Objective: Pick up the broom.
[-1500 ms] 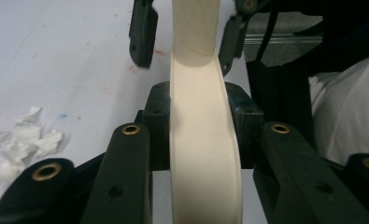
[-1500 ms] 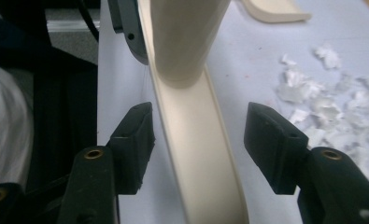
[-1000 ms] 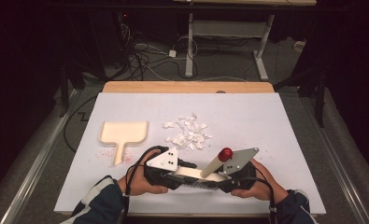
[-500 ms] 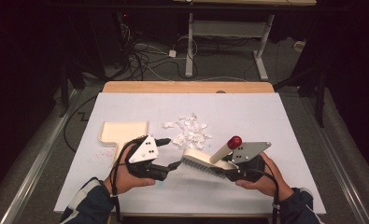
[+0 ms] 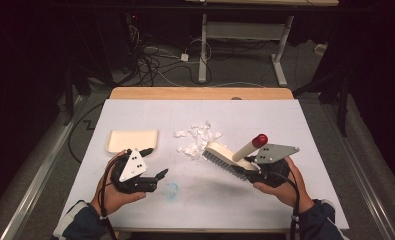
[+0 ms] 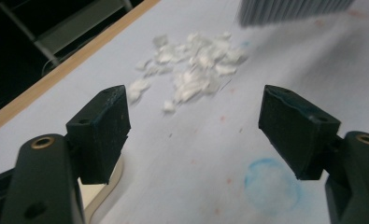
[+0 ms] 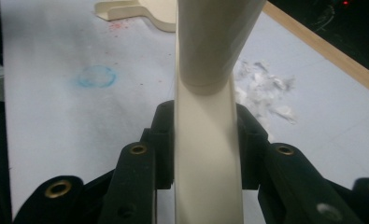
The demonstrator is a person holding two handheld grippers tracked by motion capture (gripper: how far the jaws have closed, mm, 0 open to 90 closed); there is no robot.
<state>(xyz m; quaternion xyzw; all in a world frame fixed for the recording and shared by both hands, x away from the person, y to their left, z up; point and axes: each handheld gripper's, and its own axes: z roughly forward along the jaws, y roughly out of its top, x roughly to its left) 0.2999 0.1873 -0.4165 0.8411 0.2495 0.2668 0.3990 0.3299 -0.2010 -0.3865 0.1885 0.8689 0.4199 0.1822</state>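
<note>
Dark floor with loose cables lies behind the white desk (image 5: pixel 305 130), which has a wooden strip along its far edge.

On this desk the left gripper (image 5: pixel 157 175) has just opened its jaws and now they stand wide apart with nothing between them; it hovers near the front left part of the desk, just in front of the cream plastic dustpan (image 5: pixel 132 140). The right gripper (image 5: pixel 245 167) is clamped on the cream handle of the hand brush with grey bristles and a red cap (image 5: pixel 230 157), so the brush is now carried by this gripper alone. The bristles point down, close to the heap of white paper scraps (image 5: pixel 197 140) in the middle of the desk, on its right side.

I judge this as a finished handover: the brush is ready for sweeping and the free left gripper can go for the dustpan.

One second ago both grippers were together at the front middle of the desk, the brush lying low between them. Since then the left one has moved left toward the dustpan, and the brush has turned and been lifted toward the scraps.
</note>
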